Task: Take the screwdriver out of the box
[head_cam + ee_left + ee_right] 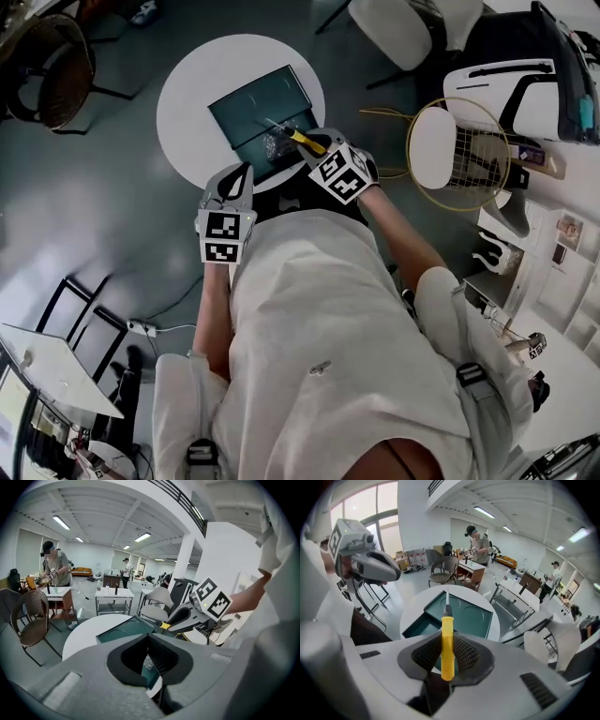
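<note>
Above the near right corner of the open teal box (255, 105), the right gripper (447, 645) clamps the yellow handle of the screwdriver (447, 623), whose metal shaft reaches out over the box's interior. Near the box's near left corner, at the rim of the round white table (187, 112), the left gripper (149, 638) has its jaws pressed together with nothing between them.

This is an open-plan lab or workshop hall. A high white ceiling carries strip lights (143, 537), and a white column (183, 557) rises beyond the round white desk (187, 103). Behind that desk, people (55, 564) work at further desks (112, 595). A wicker chair (30, 620) stands to its left, and an open laptop (52, 370) sits well apart from it.
</note>
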